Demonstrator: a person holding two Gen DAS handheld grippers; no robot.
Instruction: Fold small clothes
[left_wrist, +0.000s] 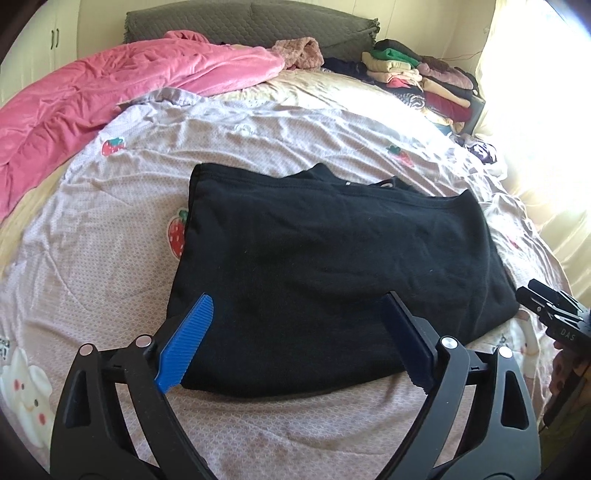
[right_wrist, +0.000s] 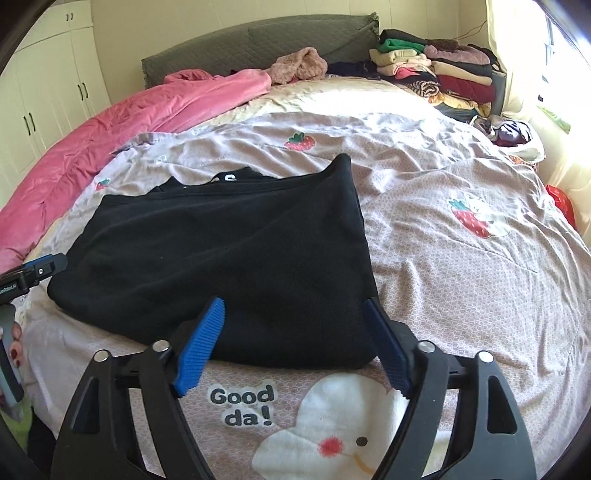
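A black garment (left_wrist: 332, 251) lies folded flat on the bed's strawberry-print cover; it also shows in the right wrist view (right_wrist: 229, 258). My left gripper (left_wrist: 299, 328) is open, its blue pads (left_wrist: 184, 343) spread over the garment's near left part. My right gripper (right_wrist: 295, 332) is open, its blue pads (right_wrist: 199, 350) spread over the garment's near right corner. Neither holds cloth. The right gripper's body (left_wrist: 554, 314) shows at the right edge of the left wrist view; the left gripper's body (right_wrist: 33, 273) shows at the left edge of the right wrist view.
A pink quilt (left_wrist: 92, 103) lies bunched along the bed's far left. A stack of folded clothes (left_wrist: 417, 74) sits at the far right by the grey headboard (left_wrist: 240, 22). A bright curtained window (left_wrist: 535, 110) is on the right, white cupboards (right_wrist: 44, 92) on the left.
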